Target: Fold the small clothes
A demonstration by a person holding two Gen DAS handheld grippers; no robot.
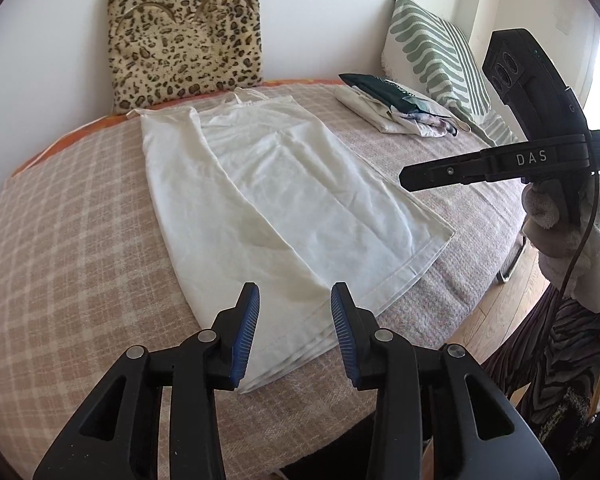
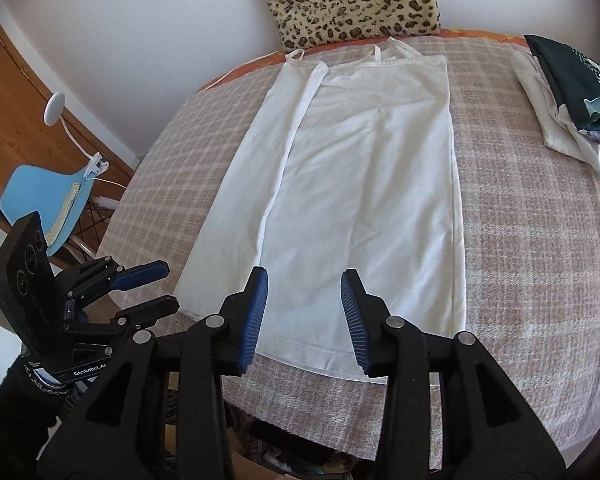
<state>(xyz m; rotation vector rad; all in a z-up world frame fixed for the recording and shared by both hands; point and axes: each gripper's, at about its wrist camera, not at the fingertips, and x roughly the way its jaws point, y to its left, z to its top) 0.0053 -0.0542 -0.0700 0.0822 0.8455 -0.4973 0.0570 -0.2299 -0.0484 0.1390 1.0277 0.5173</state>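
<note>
Because the left gripper (image 1: 295, 304) and the right gripper (image 2: 304, 292) are both held wide and empty just above the hem of the white strappy top (image 2: 356, 168), which is laid flat on the checked bed cover (image 2: 532, 240) with its left side already folded in, only one layer could be pinched and that fold dragged loose. Farther off, a stack of folded clothes (image 2: 568, 108) is seen near the leopard-print cushion (image 2: 348, 0); no containers are visible.

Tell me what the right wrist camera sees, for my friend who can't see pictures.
A white strappy top lies flat on a checked blanket, one long side folded inward. The right gripper hovers open over its hem, with the left gripper open nearby. A leopard-print cushion leans against the wall.
</note>
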